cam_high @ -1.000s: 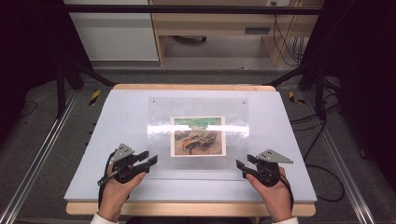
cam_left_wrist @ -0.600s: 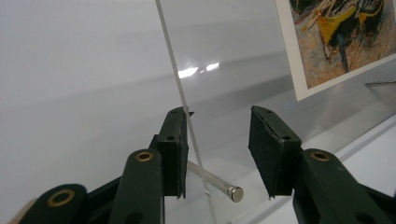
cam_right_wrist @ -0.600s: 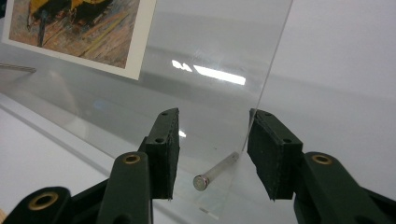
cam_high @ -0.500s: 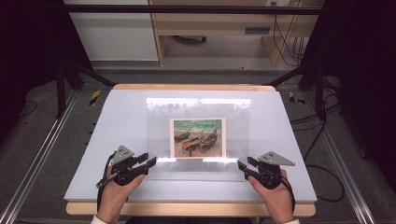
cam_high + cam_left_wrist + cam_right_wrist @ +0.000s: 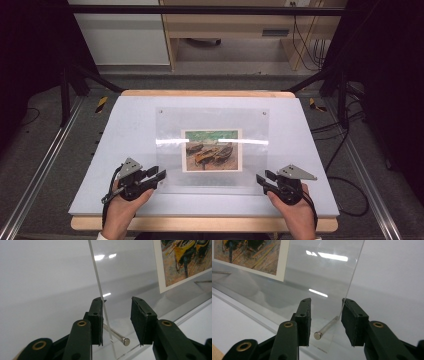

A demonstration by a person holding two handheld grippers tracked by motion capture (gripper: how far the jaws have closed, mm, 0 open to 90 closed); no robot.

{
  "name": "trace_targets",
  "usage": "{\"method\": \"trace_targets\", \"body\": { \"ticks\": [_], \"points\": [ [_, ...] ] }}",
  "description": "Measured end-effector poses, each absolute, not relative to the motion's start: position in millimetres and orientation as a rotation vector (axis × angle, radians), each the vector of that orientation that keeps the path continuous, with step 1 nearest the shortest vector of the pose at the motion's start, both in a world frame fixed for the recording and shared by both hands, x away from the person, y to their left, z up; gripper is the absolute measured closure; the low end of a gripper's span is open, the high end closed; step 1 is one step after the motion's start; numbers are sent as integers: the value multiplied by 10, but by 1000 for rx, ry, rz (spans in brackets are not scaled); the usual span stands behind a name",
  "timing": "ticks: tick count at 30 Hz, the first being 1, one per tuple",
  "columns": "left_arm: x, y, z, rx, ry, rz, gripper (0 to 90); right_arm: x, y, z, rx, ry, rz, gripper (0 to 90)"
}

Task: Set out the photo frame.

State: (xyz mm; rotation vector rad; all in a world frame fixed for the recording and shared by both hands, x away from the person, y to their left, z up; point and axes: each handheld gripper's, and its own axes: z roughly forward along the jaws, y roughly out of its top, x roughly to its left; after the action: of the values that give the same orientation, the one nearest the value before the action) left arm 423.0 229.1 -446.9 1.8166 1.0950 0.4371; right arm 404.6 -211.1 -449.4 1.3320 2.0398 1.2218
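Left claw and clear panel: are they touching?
Cannot tell. In the left gripper view the clear panel runs beside one pad of the left claw; no plain gap or contact.

The clear acrylic panel shows a white-bordered print of yellow and brown boats under green. The table is pale grey-blue; both grippers are black.

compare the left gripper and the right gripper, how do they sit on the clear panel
The left gripper straddles the left edge of the clear panel, that edge right beside its left pad; the right gripper straddles the panel's right edge, which lies against its right pad. Both sit at near corners with a metal pin between the jaws, which have just been closing. The picture lies between them.
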Motion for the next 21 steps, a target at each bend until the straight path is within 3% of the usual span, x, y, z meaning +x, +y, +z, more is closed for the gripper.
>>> {"method": "trace_targets", "body": {
  "ticks": [21],
  "points": [
    [4154, 2292, -4473, 1843, 1095, 420, 670, 3971, -2124, -4508, 1320, 2057, 1188, 667]
  ]
}}
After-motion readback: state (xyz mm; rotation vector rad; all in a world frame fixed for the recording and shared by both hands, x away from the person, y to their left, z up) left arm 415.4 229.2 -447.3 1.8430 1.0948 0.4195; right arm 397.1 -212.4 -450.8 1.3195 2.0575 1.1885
